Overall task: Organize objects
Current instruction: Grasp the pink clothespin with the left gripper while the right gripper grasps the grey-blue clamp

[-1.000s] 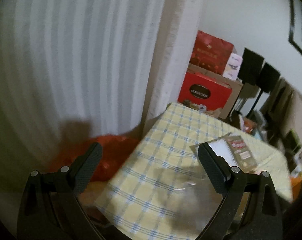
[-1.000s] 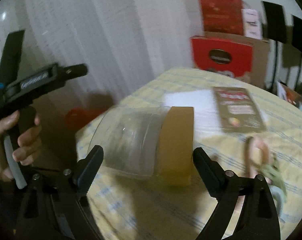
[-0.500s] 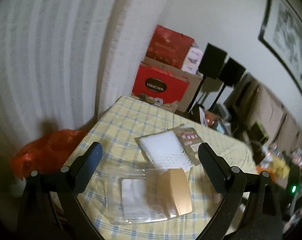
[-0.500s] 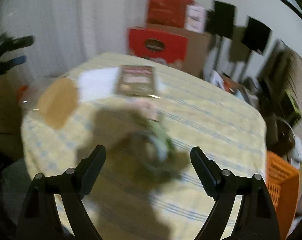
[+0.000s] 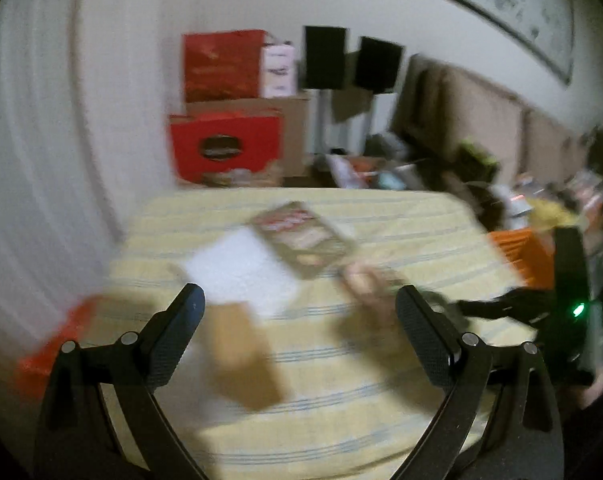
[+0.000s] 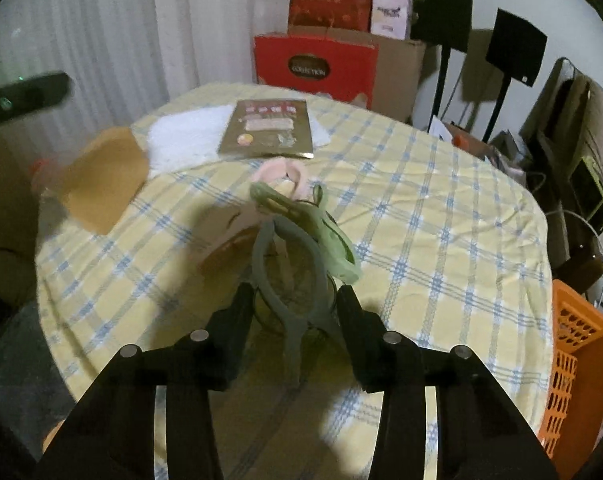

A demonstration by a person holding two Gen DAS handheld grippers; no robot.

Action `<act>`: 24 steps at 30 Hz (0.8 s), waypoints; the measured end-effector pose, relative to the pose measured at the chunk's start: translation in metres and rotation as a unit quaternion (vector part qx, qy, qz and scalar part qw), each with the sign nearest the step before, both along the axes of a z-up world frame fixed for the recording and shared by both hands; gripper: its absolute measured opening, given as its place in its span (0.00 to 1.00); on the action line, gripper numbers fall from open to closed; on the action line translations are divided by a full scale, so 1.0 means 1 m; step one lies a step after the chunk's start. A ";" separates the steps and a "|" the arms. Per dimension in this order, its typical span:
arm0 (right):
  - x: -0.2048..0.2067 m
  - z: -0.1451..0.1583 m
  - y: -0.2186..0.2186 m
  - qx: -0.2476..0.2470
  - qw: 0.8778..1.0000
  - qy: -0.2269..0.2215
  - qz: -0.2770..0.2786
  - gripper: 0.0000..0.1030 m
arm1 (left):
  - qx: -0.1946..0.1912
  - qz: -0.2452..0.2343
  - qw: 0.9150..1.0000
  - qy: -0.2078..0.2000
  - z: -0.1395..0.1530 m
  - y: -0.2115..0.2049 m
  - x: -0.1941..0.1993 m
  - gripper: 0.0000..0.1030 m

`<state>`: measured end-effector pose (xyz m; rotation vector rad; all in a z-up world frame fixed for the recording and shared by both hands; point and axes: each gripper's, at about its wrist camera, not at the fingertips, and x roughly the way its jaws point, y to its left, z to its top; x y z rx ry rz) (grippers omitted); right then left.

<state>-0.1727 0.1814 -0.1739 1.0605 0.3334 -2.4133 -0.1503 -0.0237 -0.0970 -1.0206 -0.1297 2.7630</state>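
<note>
We hold a two-finger tool in each hand above a round counter (image 6: 441,208) covered in a yellow and blue checked cloth. Our landmark is a heap of large plastic clothes pegs near the middle of the counter.

The right tool (image 6: 295,312) points steeply down at the near end of this heap. A grey peg (image 6: 289,280) lies between its jaws, with its long axis running straight away from us, along the line of the tool; its looped body points away and its pinched end points toward us. The jaws are closing around it, but small gaps show on both sides, so we judge that the pads do not press it yet. A green peg (image 6: 321,236) lies aslant across the far part of the grey one, and a pink peg (image 6: 281,172) lies beyond both.

Further beyond the heap lies a brown packet (image 6: 269,128) on a white sheet (image 6: 185,140). To the heap's left stands a brown box (image 6: 101,184).

The left tool (image 5: 297,312) hovers with jaws wide apart and nothing between them, well left of the heap. The right hand is plainly nearer.
</note>
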 end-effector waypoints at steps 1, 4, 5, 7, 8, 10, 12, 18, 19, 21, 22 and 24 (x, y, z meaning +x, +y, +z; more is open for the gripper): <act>0.002 0.003 0.003 -0.002 1.000 0.006 -0.007 0.42 | 0.031 -0.016 0.999 -0.014 -0.004 0.006 -0.003 0.93; 0.011 0.014 0.020 -0.006 0.999 0.014 -0.038 0.42 | 0.068 -0.047 0.994 -0.073 -0.025 0.034 -0.018 0.93; 0.013 0.016 0.026 -0.003 0.998 0.016 -0.055 0.42 | 0.060 -0.051 0.993 -0.087 -0.032 0.044 -0.021 0.93; 0.015 0.018 0.044 -0.001 0.995 0.013 -0.094 0.42 | 0.025 -0.053 0.992 -0.110 -0.051 0.071 -0.025 0.92; 0.016 0.018 0.050 -0.004 0.995 0.011 -0.103 0.42 | 0.016 -0.046 0.992 -0.114 -0.057 0.079 -0.026 0.90; 0.020 0.020 0.064 -0.010 0.992 0.008 -0.124 0.42 | -0.010 -0.001 0.993 -0.118 -0.068 0.100 -0.031 0.88; 0.027 0.023 0.071 -0.016 0.992 0.012 -0.128 0.42 | -0.033 0.028 0.994 -0.105 -0.074 0.112 -0.034 0.88; 0.037 0.031 0.073 -0.019 0.989 0.029 -0.144 0.42 | -0.008 0.057 0.990 -0.125 -0.096 0.111 -0.047 0.56; 0.037 0.032 0.073 -0.014 0.986 0.028 -0.163 0.42 | -0.012 0.062 0.990 -0.125 -0.096 0.110 -0.047 0.54; 0.038 0.031 0.076 -0.035 0.981 0.018 -0.188 0.42 | -0.001 0.060 0.989 -0.132 -0.098 0.106 -0.045 0.53; 0.039 0.030 0.077 -0.052 0.979 0.013 -0.195 0.42 | -0.007 0.053 0.989 -0.136 -0.098 0.106 -0.044 0.54; 0.039 0.027 0.076 -0.066 0.979 0.001 -0.192 0.42 | -0.021 0.034 0.987 -0.154 -0.097 0.104 -0.040 0.54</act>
